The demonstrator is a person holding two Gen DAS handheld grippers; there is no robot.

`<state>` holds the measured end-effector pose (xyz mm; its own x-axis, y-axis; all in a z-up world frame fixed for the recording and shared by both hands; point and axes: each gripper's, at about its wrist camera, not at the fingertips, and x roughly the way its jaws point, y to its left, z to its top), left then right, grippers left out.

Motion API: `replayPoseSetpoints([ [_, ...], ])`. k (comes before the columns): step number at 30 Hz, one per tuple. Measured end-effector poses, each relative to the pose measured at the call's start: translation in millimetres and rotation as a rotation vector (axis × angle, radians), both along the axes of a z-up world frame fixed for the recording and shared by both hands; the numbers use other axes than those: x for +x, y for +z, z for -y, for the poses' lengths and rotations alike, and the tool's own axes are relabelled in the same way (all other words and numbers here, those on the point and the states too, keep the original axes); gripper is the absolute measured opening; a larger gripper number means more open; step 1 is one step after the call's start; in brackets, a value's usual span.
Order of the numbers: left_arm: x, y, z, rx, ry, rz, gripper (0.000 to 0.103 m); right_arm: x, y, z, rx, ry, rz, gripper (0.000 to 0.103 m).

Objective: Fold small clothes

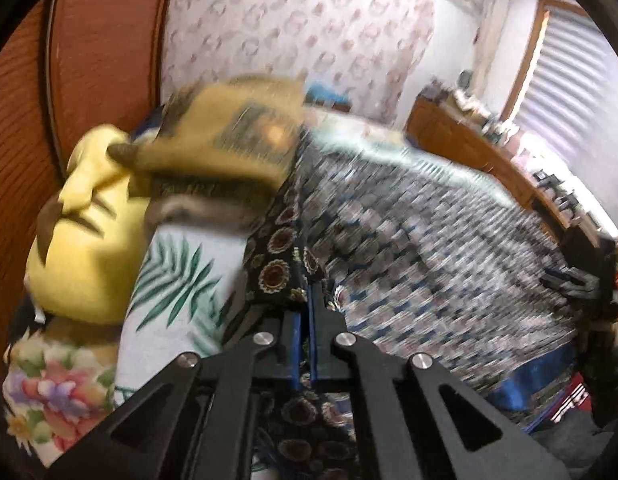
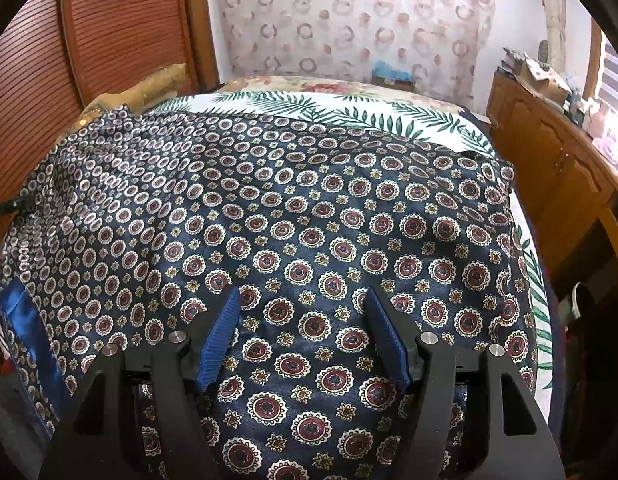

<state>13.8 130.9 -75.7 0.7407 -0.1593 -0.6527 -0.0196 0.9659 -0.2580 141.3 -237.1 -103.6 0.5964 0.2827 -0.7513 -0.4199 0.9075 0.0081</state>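
Observation:
A dark navy garment (image 2: 293, 216) with red and white medallions and a blue lining strip lies spread over the bed. My right gripper (image 2: 303, 300) is open just above the garment's near part, its blue pads (image 2: 221, 332) on either side of the cloth, holding nothing. My left gripper (image 1: 305, 292) is shut on an edge of the same garment (image 1: 277, 264) and holds it lifted; the cloth (image 1: 429, 248) stretches off to the right, blurred by motion. The left gripper tip also shows at the far left of the right wrist view (image 2: 13, 205).
The bed has a white palm-leaf sheet (image 2: 349, 114) and a floral cover (image 1: 53, 384). A yellow plush toy (image 1: 85, 240) and a yellow cushion (image 1: 229, 136) lie at the headboard (image 1: 89, 60). A wooden dresser (image 2: 557, 168) with clutter stands on the right.

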Motion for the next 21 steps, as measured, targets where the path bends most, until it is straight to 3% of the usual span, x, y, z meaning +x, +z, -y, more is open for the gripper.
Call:
replayPoseSetpoints([
  [11, 25.0, 74.4, 77.2, 0.008, -0.176, 0.184, 0.0, -9.3, 17.8, 17.4, 0.037, -0.049, 0.061, 0.066],
  [21, 61.4, 127.9, 179.8, 0.005, -0.419, 0.263, 0.0, -33.9, 39.5, 72.7, 0.062, -0.152, 0.124, 0.066],
])
